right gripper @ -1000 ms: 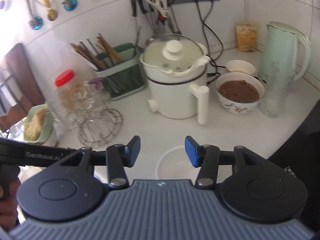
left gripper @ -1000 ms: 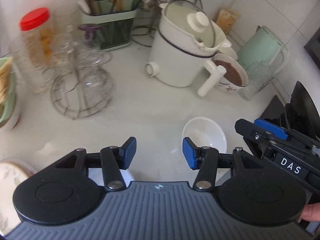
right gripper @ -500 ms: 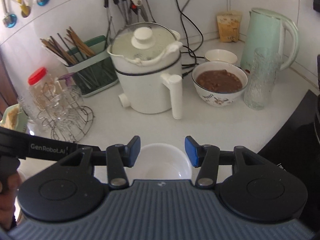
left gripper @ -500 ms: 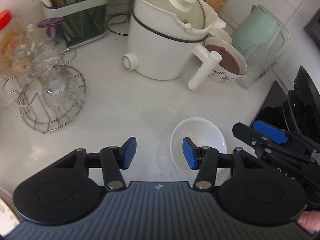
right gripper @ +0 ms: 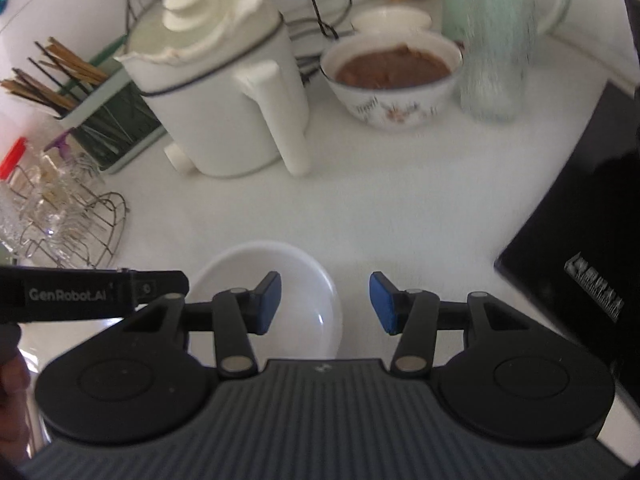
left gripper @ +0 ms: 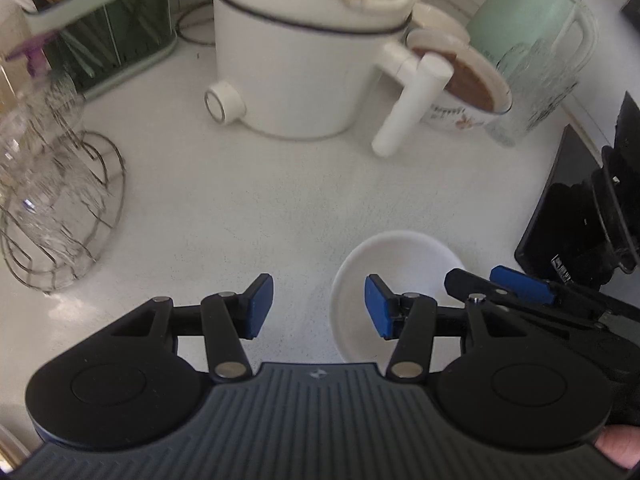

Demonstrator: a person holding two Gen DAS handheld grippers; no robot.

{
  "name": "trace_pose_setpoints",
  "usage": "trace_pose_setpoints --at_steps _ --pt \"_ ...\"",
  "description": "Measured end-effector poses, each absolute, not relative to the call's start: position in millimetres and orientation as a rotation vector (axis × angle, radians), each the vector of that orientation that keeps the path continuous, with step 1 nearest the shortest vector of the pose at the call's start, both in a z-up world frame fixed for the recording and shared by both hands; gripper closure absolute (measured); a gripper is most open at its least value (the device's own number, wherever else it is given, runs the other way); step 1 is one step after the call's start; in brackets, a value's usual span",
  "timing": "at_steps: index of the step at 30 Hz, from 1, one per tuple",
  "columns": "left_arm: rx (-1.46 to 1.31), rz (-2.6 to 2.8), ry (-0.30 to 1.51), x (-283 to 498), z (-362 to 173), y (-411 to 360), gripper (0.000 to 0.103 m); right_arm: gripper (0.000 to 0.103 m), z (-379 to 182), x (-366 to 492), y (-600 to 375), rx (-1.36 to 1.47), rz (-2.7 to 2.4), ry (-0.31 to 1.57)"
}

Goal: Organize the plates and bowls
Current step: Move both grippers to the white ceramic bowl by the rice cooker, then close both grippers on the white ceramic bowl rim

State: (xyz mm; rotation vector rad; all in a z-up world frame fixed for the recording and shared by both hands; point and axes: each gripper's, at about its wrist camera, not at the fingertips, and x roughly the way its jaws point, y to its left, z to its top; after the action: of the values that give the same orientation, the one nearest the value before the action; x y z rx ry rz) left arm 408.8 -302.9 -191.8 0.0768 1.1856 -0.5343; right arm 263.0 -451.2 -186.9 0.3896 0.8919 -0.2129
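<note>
An empty white bowl (left gripper: 400, 264) sits on the white counter, also in the right wrist view (right gripper: 288, 276). My left gripper (left gripper: 319, 306) is open and empty, its right pad over the bowl's near left rim. My right gripper (right gripper: 325, 303) is open and empty, its left pad over the bowl's right part. A flowered bowl of brown food (right gripper: 394, 80) stands at the back, with a small white bowl (right gripper: 392, 20) behind it.
A white electric pot (left gripper: 304, 60) with a long handle stands at the back middle. A wire rack of glasses (left gripper: 52, 200) is at the left, a green chopstick holder (left gripper: 100, 40) behind it. A mint kettle (left gripper: 532, 24), a ribbed glass (right gripper: 492, 72) and a black appliance (right gripper: 580, 240) are at the right.
Both grippers have moved forward and lower over the counter. The white bowl now lies partly under both sets of fingers. Both stay open.
</note>
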Motion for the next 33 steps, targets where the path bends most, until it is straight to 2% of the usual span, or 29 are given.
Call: trace_pose_setpoints --at_steps 5,9,10,11,12,17,22,23,33 --pt "0.090 -0.547 1.226 407.7 -210.8 -308.3 0.048 0.052 -201.1 261.1 -449.4 0.404 -0.199 0.918" --pt "0.072 -0.549 1.257 406.4 -224.0 -310.4 0.062 0.052 -208.7 256.9 -447.1 0.423 -0.179 0.940" --pt "0.066 -0.547 1.262 406.4 -226.6 -310.5 0.065 0.055 -210.0 256.2 -447.0 0.434 -0.168 0.942" --pt "0.059 -0.546 1.269 406.2 -228.7 -310.8 0.070 0.065 -210.9 255.0 -447.1 0.442 -0.168 0.939" --pt "0.049 -0.550 1.277 405.7 -230.2 -310.9 0.072 0.072 -210.8 253.9 -447.3 0.443 -0.180 0.933" --pt "0.013 -0.555 1.293 401.6 -232.4 -309.6 0.081 0.072 -214.2 255.1 -448.3 0.437 -0.185 0.938" --pt "-0.036 -0.557 1.304 400.8 -234.1 -305.8 0.091 0.081 -218.4 255.2 -447.2 0.457 -0.155 0.956" --pt "-0.043 -0.563 1.303 400.8 -233.8 -305.0 0.092 0.087 -219.0 255.3 -447.0 0.461 -0.150 0.959" --pt "-0.088 -0.553 1.308 404.5 -224.4 -285.0 0.093 0.089 -213.9 255.4 -441.0 0.498 -0.114 0.935"
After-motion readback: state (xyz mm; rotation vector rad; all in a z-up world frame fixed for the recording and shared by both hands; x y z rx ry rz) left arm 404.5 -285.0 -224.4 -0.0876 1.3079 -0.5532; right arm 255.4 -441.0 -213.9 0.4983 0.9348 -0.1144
